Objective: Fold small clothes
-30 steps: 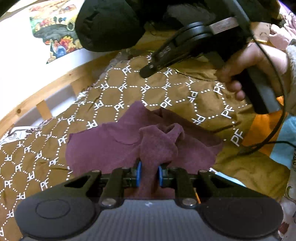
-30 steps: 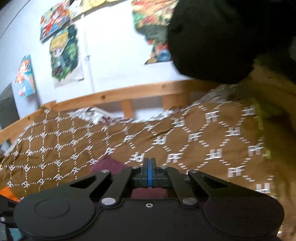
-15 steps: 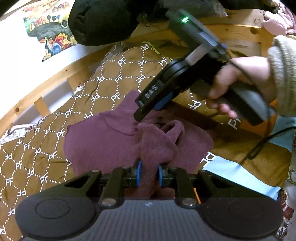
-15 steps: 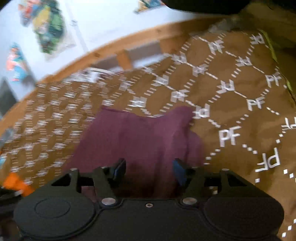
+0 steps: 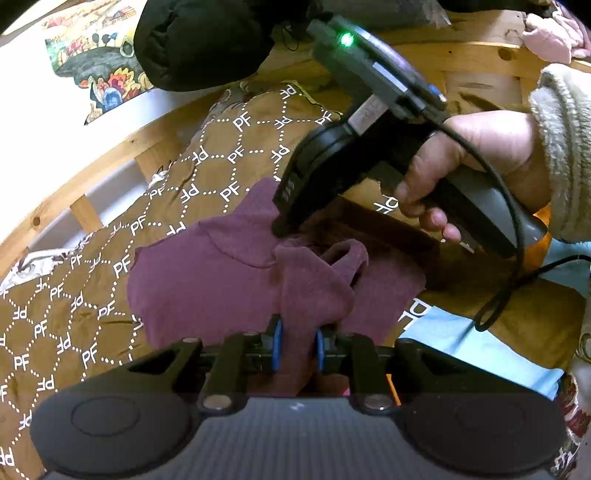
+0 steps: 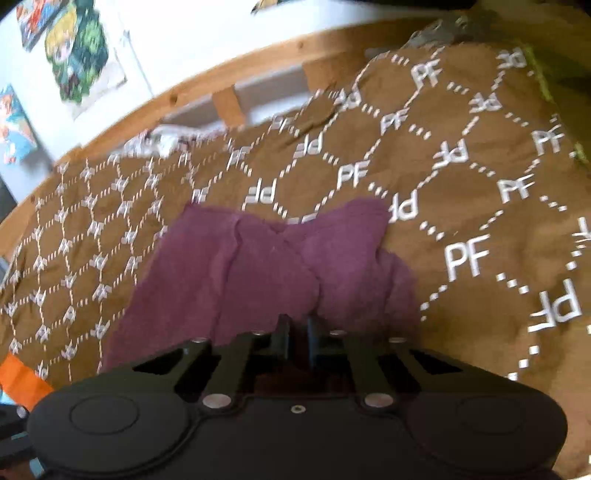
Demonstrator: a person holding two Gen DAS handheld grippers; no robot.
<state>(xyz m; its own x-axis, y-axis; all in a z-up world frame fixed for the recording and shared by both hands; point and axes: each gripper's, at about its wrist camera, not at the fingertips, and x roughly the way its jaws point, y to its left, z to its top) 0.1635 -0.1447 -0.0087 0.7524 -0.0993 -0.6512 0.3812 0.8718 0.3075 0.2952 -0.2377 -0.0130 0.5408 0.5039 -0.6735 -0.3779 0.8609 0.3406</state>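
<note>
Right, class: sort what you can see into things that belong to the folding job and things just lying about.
Job:
- maroon garment
- left hand-held gripper, shut on a bunched fold
- right hand-held gripper, nearly shut at the garment's edge
- brown PF blanket, the folding surface

Lying about:
- wall posters
- black bundle
- pink cloth

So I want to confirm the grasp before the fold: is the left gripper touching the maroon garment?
Touching. The left wrist view shows the left gripper with a bunch of the maroon garment pinched between its blue pads.

Wooden-framed bed (image 5: 110,173), brown PF-patterned blanket (image 6: 461,177), maroon garment (image 6: 258,266) on it
</note>
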